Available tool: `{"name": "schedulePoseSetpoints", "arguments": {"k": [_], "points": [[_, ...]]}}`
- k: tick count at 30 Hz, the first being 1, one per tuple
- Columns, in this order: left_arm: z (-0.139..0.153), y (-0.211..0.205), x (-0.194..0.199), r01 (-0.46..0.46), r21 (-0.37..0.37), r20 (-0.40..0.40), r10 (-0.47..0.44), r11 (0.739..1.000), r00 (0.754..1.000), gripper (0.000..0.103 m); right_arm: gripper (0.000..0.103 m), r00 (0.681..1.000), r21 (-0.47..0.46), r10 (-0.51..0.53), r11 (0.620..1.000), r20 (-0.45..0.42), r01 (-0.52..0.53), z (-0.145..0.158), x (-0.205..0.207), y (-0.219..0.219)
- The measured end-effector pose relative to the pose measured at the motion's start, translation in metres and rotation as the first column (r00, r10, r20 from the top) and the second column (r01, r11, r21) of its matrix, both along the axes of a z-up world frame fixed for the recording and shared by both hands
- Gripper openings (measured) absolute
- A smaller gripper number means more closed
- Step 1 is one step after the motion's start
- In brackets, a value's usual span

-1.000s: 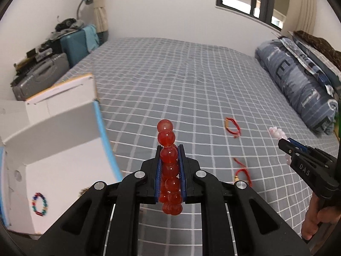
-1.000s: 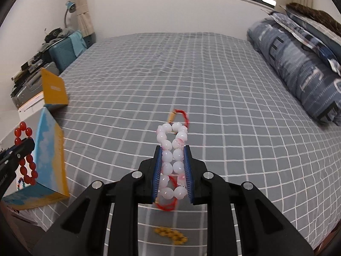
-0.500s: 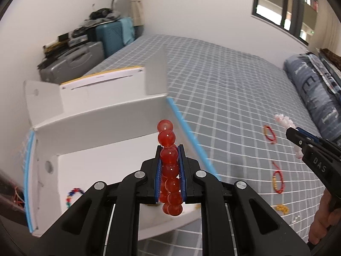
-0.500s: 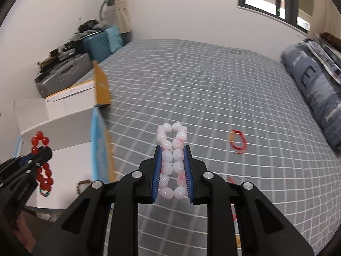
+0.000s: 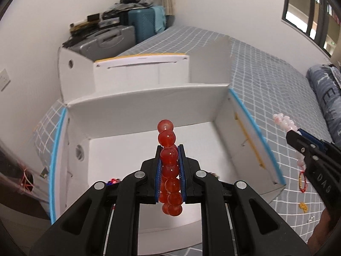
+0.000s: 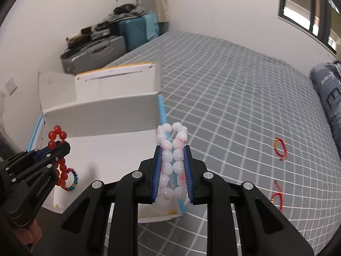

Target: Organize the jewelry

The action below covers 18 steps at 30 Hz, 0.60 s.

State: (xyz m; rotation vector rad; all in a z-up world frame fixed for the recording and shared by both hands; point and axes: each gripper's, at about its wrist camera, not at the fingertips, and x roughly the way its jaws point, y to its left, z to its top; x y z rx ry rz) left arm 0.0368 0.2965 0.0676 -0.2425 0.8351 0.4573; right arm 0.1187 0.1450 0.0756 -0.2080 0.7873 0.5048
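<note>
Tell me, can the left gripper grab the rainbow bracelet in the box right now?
Probably not: the left gripper is shut on the red bead bracelet, so it's full.

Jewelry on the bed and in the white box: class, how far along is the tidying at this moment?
Done: a multicoloured bead bracelet already lies in the white box. In hand: the left gripper is shut on a red bead bracelet above the box; the right gripper is shut on a pink-white bead bracelet at the box's edge. Left: two red cord bracelets and a small gold piece on the bed.
</note>
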Motion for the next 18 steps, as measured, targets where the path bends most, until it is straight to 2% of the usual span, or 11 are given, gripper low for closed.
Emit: {"name": "schedulePoseSetpoints", "arguments": {"k": [8, 18], "points": [[-0.027, 0.027, -0.009, -0.059, -0.023, -0.076, 0.057, 0.998, 0.995, 0.013, 0.019, 0.993, -0.05, 0.075, 0.996, -0.087, -0.08, -0.037, -0.001, 0.05], [-0.052, 0.038, -0.007, -0.056, -0.058, -0.142, 0.048, 0.997, 0.989, 0.013, 0.019, 0.986, -0.14, 0.044, 0.988, -0.163, -0.067, -0.068, 0.008, 0.066]]}}
